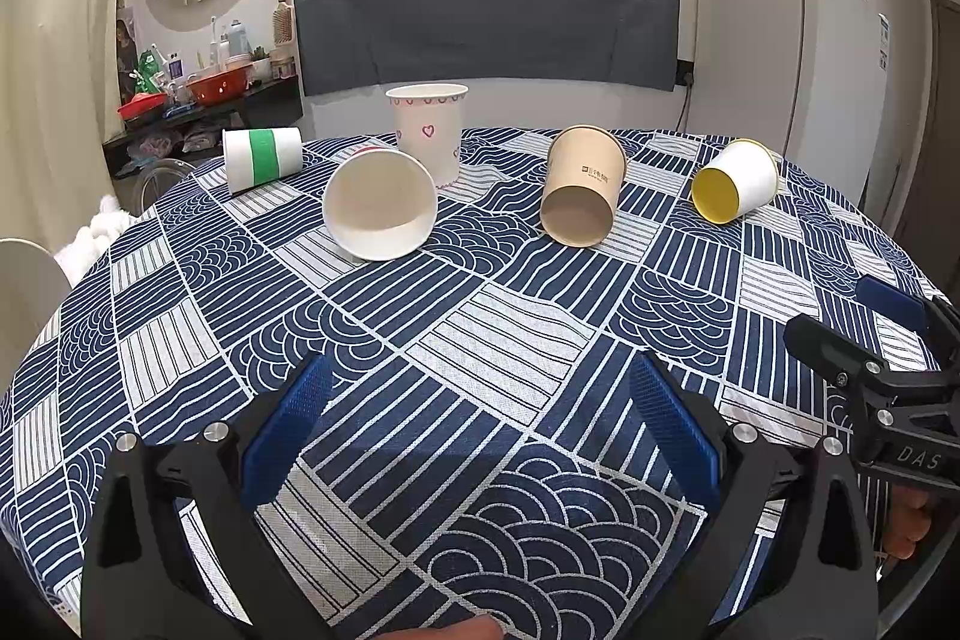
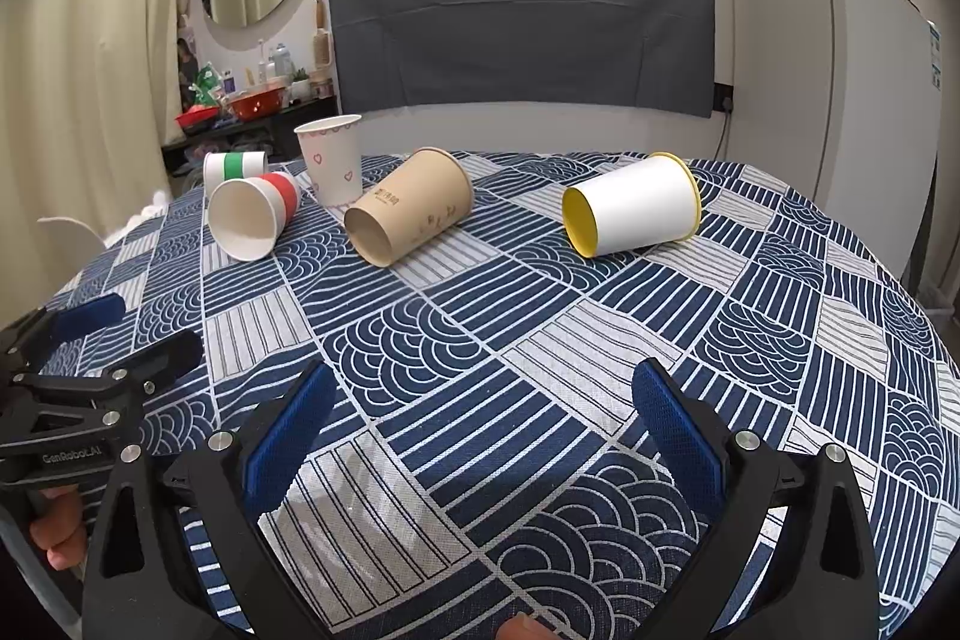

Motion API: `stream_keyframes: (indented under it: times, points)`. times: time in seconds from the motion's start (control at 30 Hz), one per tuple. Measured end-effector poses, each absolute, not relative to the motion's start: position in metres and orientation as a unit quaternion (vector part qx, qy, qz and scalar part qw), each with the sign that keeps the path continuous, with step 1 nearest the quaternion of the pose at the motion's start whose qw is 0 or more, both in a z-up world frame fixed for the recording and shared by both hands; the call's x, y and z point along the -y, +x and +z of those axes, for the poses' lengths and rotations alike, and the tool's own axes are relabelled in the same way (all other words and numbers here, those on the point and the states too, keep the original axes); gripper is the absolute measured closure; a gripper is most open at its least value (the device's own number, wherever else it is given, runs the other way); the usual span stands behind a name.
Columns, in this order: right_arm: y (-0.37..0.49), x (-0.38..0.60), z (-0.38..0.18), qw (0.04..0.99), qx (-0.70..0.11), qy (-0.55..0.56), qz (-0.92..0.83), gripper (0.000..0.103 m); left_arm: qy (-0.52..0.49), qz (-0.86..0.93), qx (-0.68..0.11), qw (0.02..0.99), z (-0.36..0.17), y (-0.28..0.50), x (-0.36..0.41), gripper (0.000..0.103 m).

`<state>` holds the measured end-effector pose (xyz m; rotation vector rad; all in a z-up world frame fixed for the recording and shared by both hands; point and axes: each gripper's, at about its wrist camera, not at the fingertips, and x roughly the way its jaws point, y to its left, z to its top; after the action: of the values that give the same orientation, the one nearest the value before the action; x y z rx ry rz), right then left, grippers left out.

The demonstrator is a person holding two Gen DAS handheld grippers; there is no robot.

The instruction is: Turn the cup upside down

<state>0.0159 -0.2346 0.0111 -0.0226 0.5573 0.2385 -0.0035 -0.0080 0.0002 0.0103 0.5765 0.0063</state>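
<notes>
Five paper cups sit toward the far side of the tabletop [image 1: 480, 316], which wears a navy-and-white patterned cloth. Only the heart-printed cup [image 1: 427, 130] stands upright, mouth up; the green-banded cup [image 1: 263, 158], the red-banded cup [image 1: 380, 205], the brown cup [image 1: 582, 187] and the yellow-lined white cup [image 1: 735, 181] all lie on their sides — well apart from both grippers. The left gripper [image 1: 480, 436] hovers low over the near cloth with its blue pads spread wide, holding nothing. The right gripper [image 2: 486, 430] beside it is likewise spread and empty.
</notes>
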Motion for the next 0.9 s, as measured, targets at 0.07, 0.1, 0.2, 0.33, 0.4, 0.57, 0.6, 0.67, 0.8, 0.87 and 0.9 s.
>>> stream_keyframes:
  times: [0.07, 0.1, 0.2, 0.33, 0.4, 0.57, 0.6, 0.67, 0.8, 0.87, 0.9]
  points:
    - [0.0158, 0.234, 0.011, 0.954, -0.274, -0.011, 0.117, 0.008, 0.005, 0.003, -0.284, 0.959, 0.0003, -0.0032, 0.0082, 0.006]
    - [0.0163, 0.2346, 0.0108, 0.954, -0.275, -0.011, 0.118, 0.008, 0.005, 0.003, -0.285, 0.959, 0.0002, -0.0032, 0.0082, 0.006]
    - [0.0147, 0.2343, 0.0118, 0.954, -0.275, -0.011, 0.118, 0.008, 0.005, 0.003, -0.285, 0.958, 0.0001, -0.0034, 0.0082, 0.006]
    - [0.0147, 0.2344, 0.0119, 0.954, -0.275, -0.011, 0.118, 0.008, 0.006, 0.002, -0.285, 0.958, -0.0002, -0.0033, 0.0087, 0.006]
    - [0.0148, 0.2345, 0.0119, 0.954, -0.275, -0.011, 0.118, 0.008, 0.006, 0.003, -0.285, 0.958, -0.0002, -0.0033, 0.0086, 0.006]
    - [0.0148, 0.2349, 0.0119, 0.954, -0.274, -0.011, 0.118, 0.008, 0.006, 0.003, -0.285, 0.959, -0.0008, -0.0034, 0.009, 0.006]
    - [0.0147, 0.2351, 0.0118, 0.954, -0.275, -0.011, 0.118, 0.008, 0.007, 0.003, -0.285, 0.958, -0.0011, -0.0034, 0.0092, 0.006]
    - [0.0146, 0.2355, 0.0117, 0.954, -0.275, -0.011, 0.118, 0.008, 0.007, 0.003, -0.285, 0.959, -0.0012, -0.0036, 0.0092, 0.006]
    - [0.0155, 0.2327, 0.012, 0.954, -0.274, -0.01, 0.122, 0.008, 0.011, 0.001, -0.287, 0.958, -0.0013, -0.0038, 0.0096, 0.006]
    - [0.015, 0.2334, 0.0127, 0.954, -0.272, -0.008, 0.123, 0.008, 0.011, 0.002, -0.284, 0.959, -0.0005, -0.0041, 0.0093, 0.006]
    - [0.0147, 0.2335, 0.0129, 0.955, -0.271, -0.006, 0.123, 0.008, 0.012, 0.001, -0.285, 0.958, -0.0004, -0.0037, 0.0092, 0.006]
